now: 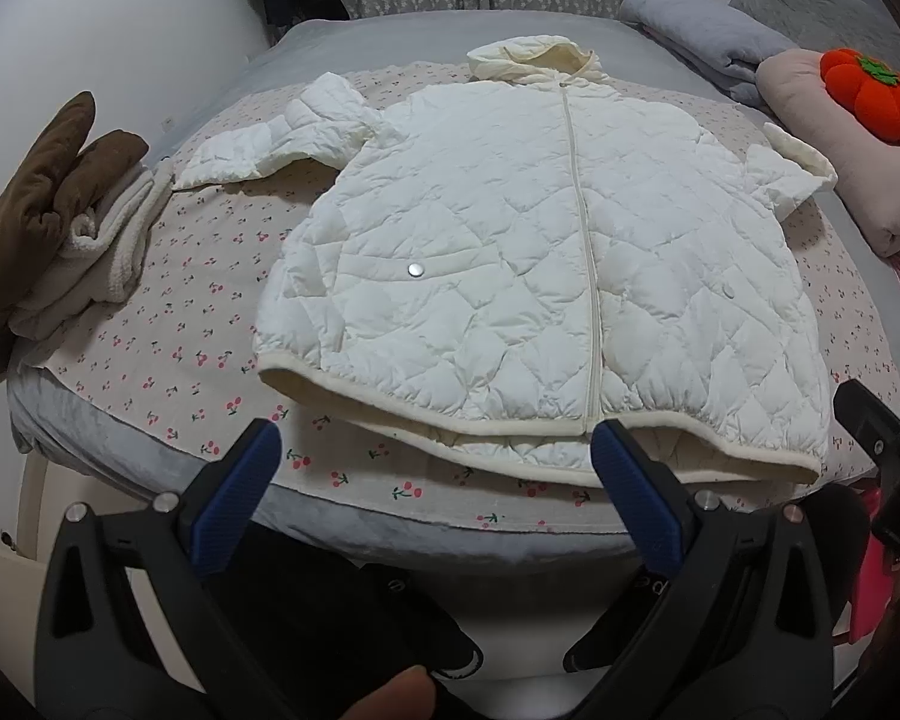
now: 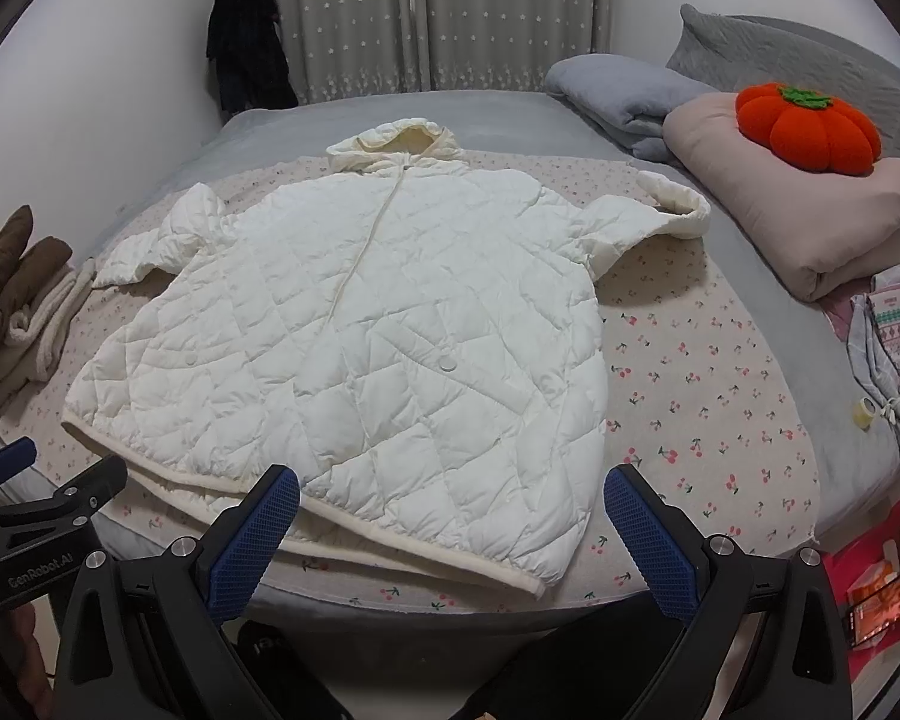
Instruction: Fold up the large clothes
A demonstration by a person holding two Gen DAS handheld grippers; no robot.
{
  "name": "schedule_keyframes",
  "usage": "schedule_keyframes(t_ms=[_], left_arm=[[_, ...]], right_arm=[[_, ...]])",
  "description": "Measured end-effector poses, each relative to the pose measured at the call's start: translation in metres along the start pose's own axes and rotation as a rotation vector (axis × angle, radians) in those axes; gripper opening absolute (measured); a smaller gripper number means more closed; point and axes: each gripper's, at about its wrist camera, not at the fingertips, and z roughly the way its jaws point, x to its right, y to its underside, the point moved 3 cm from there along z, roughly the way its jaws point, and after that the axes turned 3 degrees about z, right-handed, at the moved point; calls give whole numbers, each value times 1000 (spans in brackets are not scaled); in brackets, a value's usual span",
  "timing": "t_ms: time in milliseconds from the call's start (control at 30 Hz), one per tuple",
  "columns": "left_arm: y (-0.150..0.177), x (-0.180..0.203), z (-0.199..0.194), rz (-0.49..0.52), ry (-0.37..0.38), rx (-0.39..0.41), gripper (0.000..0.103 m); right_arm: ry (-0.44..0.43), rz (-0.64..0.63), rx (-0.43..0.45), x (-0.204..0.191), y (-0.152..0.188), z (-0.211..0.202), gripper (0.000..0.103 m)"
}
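Observation:
A white quilted hooded jacket (image 1: 528,252) lies flat, front up and zipped, on the cherry-print sheet (image 1: 168,324) of the bed; it also shows in the right wrist view (image 2: 354,324). Its left sleeve (image 1: 270,138) is bunched and its right sleeve (image 2: 648,216) sticks out sideways. My left gripper (image 1: 435,456) is open and empty, just in front of the jacket's hem. My right gripper (image 2: 450,498) is open and empty, over the hem's right part. Each gripper shows at the edge of the other's view.
A folded brown and cream pile (image 1: 48,228) sits at the bed's left edge. A pink folded blanket (image 2: 810,222) with an orange pumpkin cushion (image 2: 804,126), grey bedding (image 2: 624,96) and patterned clothes (image 2: 894,348) lie at the right. Curtains (image 2: 450,12) hang behind.

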Motion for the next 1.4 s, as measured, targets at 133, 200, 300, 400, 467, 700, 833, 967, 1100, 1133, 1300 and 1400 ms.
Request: schedule_keyframes(t_ms=[133,200,300,400,467,700,833,967,1100,1133,1300,1400], left_arm=[[0,0,1,1,-2,-1,103],[1,-1,1,1,-3,-3,103],[1,-1,2,-3,3,-3,103],[1,-3,4,-10,5,0,103],[1,-3,5,-11,3,0,103],[-1,-8,7,-15,-41,23,103],[-1,-8,5,-1,-42,40,103],[-2,-6,5,9,-36,60,103],[-3,-4,6,32,-42,69,103],[-3,-5,7,34,-34,60,103],[-2,-7,15,29,19,25,103],[-1,-13,20,58,49,13,103]], right_arm=[[0,-1,-3,0,0,1,103],[0,0,-3,0,0,1,103],[0,1,-5,0,1,2,103],[1,-1,-4,0,1,2,103],[3,-1,-5,0,1,3,103],[15,4,-10,4,3,7,103],[21,2,-13,6,2,9,103],[31,-7,-15,6,4,10,103],[48,-19,-15,7,5,12,103],[55,-22,-16,7,6,13,103],[65,-39,-35,8,10,17,103],[45,-31,-63,13,14,20,103]])
